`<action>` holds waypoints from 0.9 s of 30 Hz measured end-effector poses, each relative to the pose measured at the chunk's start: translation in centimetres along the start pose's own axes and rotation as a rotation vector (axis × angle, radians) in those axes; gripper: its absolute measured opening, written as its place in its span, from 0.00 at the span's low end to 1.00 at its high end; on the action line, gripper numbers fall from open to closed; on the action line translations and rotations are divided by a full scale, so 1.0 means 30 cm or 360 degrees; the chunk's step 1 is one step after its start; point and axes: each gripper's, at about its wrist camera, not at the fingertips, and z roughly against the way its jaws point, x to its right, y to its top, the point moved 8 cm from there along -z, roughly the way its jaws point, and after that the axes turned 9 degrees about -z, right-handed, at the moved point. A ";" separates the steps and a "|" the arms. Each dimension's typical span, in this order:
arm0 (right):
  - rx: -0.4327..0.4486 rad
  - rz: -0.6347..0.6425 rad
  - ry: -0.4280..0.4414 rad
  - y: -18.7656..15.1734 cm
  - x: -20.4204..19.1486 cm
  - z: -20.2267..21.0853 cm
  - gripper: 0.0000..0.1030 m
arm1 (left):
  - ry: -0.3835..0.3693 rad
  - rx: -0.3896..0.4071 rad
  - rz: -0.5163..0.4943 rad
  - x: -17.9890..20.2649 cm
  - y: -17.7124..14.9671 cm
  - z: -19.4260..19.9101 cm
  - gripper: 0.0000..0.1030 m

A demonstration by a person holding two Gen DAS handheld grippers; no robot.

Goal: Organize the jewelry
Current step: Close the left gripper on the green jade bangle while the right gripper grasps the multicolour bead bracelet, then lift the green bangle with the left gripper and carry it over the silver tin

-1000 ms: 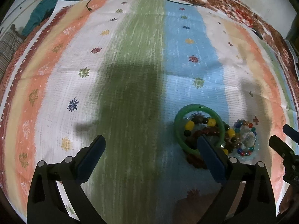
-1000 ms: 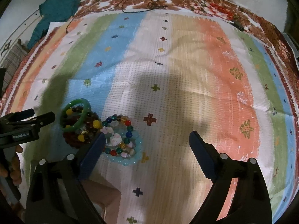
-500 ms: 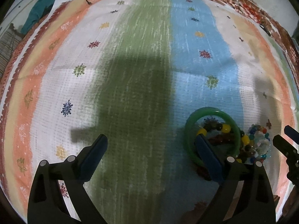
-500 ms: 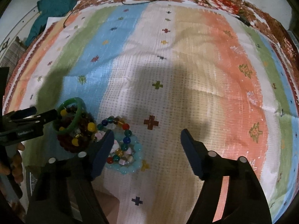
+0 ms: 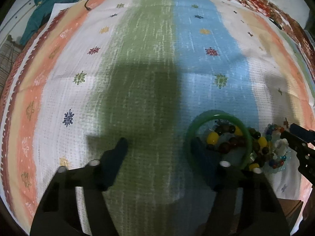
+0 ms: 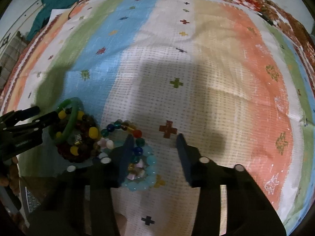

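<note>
**Mia:** Two tongs are here, and both are closing. The left tongs (image 5: 159, 147) were wide a moment ago. Now the fingers are nearer together.

**Sam:** Are they grabbing something?

**Mia:** One finger of the left tongs pokes inside the green bangle (image 5: 218, 135). The other finger is out on the green stripe of the striped cloth (image 5: 149, 59). The bangle's rim is between them, but they are not pinching it.

**Sam:** And the right tongs (image 6: 155, 143)?

**Mia:** They were wide too. Now they are much narrower and a bit lower. One finger sits over the pale blue bead bracelet (image 6: 149, 169). The colourful bead bracelet (image 6: 126, 129) lies right there as well. The other finger is over bare cloth by a red cross mark. They are not squeezing anything.

**Sam:** Where is all the jewelry?

**Mia:** It is in one little heap on the cloth. The bangle leans on dark beads with yellow beads (image 6: 84, 139). The blue and colourful bracelets touch that heap.

**Sam:** Did the heap move?

**Mia:** No, it is in the same spot.
</note>
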 end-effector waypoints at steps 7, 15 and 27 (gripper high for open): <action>-0.0001 0.0032 0.0036 0.000 -0.032 -0.001 0.11 | -0.0072 0.0014 -0.0021 0.035 -0.006 0.010 0.20; 0.0039 0.0017 0.0018 0.006 -0.012 0.022 0.10 | -0.0110 0.0020 -0.0028 0.048 0.002 0.024 0.06; 0.0182 0.0043 0.0016 0.028 -0.025 0.155 0.10 | -0.0119 0.0104 -0.0018 0.038 0.029 0.126 0.06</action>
